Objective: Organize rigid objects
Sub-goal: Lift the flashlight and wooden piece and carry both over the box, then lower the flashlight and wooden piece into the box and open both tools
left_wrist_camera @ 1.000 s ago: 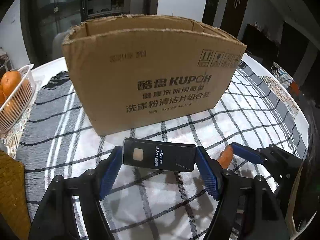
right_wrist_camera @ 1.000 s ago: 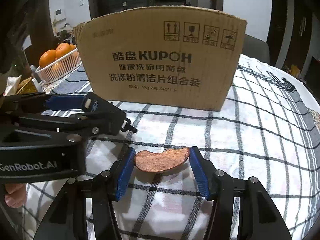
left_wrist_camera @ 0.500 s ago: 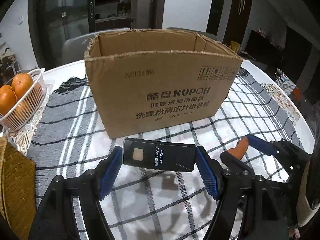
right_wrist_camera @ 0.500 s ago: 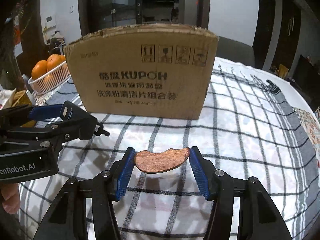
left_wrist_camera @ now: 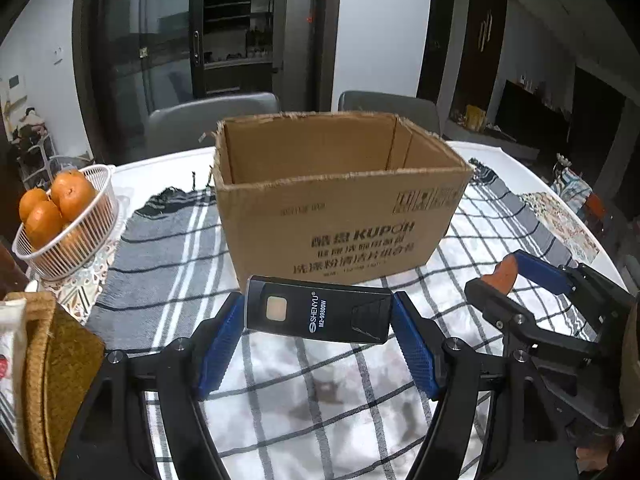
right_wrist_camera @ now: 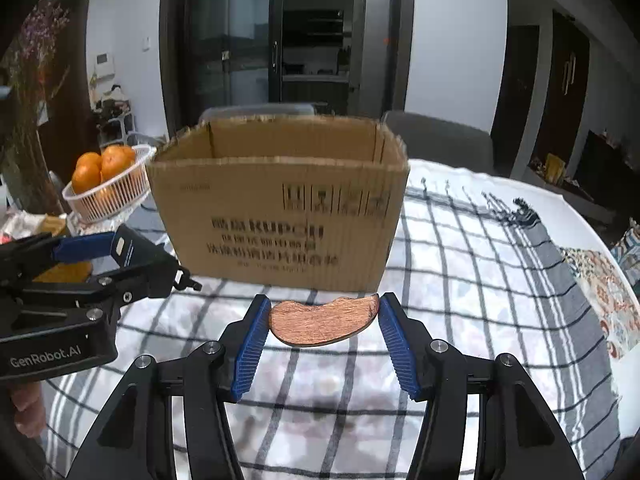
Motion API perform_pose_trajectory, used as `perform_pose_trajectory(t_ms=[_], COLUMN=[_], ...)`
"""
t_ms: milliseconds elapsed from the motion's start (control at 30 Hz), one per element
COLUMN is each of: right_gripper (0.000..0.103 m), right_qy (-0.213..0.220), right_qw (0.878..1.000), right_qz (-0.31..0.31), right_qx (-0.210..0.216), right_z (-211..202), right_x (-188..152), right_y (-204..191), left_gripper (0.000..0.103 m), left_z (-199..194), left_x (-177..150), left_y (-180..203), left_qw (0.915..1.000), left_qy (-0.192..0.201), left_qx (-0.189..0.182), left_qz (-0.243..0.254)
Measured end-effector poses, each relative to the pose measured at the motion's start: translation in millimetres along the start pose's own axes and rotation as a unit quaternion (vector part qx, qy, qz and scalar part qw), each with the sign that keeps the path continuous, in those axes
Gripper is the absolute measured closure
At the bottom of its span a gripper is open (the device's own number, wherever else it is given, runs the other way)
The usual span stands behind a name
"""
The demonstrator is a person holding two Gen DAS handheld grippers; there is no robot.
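My left gripper (left_wrist_camera: 318, 314) is shut on a black rectangular device (left_wrist_camera: 316, 314) marked SHENYU and holds it above the checked tablecloth, in front of the open cardboard box (left_wrist_camera: 340, 220). My right gripper (right_wrist_camera: 322, 322) is shut on a curved brown wooden piece (right_wrist_camera: 324, 322), also held above the cloth in front of the box (right_wrist_camera: 280, 220). The box interior looks empty from here. The right gripper shows in the left wrist view (left_wrist_camera: 516, 276), and the left gripper shows in the right wrist view (right_wrist_camera: 116, 246).
A white wire basket of oranges (left_wrist_camera: 64, 224) stands left of the box, seen also in the right wrist view (right_wrist_camera: 106, 184). A woven brown basket (left_wrist_camera: 52, 376) sits at the near left. Grey chairs (left_wrist_camera: 208, 120) stand behind the round table (left_wrist_camera: 520, 168).
Both grippers have risen and drawn back from the box with their objects still held. The open top and inside of the box now show.
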State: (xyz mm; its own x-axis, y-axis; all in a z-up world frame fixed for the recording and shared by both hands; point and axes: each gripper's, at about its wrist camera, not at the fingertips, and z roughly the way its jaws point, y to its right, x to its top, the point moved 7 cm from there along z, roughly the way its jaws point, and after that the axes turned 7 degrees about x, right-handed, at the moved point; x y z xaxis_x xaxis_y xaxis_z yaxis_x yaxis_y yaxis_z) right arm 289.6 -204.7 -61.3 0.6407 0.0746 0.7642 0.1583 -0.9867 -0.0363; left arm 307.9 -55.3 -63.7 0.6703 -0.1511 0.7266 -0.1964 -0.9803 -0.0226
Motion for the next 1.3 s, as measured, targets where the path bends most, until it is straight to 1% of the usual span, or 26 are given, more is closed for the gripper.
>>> perform_pose_trajectory(t_ms=[500, 867, 1100, 1300], right_gripper=[0.046, 0.046, 0.046, 0.046], right_qy=[0.056, 0.091, 0.106, 0.113], right_qw=[0.998, 0.996, 0.994, 0.993], right_qz=[-0.002, -0.01, -0.015, -0.02], right_qx=[0.001, 0.003, 0.004, 0.006], right_z=[-28, -44, -49, -46], right_x=[48, 80, 100, 118], right_y=[-8, -11, -12, -12], left_gripper=[0.03, 0.03, 0.03, 0.03], left_z=[-32, -49, -52, -46], left_x=[31, 62, 82, 98], left_y=[-10, -11, -13, -15], left_qw=[0.9991, 0.9972, 0.9962, 0.9962], left_qy=[0.043, 0.075, 0.087, 0.087], left_qx=[0.004, 0.002, 0.002, -0.005], left_qz=[-0.005, -0.002, -0.001, -0.004])
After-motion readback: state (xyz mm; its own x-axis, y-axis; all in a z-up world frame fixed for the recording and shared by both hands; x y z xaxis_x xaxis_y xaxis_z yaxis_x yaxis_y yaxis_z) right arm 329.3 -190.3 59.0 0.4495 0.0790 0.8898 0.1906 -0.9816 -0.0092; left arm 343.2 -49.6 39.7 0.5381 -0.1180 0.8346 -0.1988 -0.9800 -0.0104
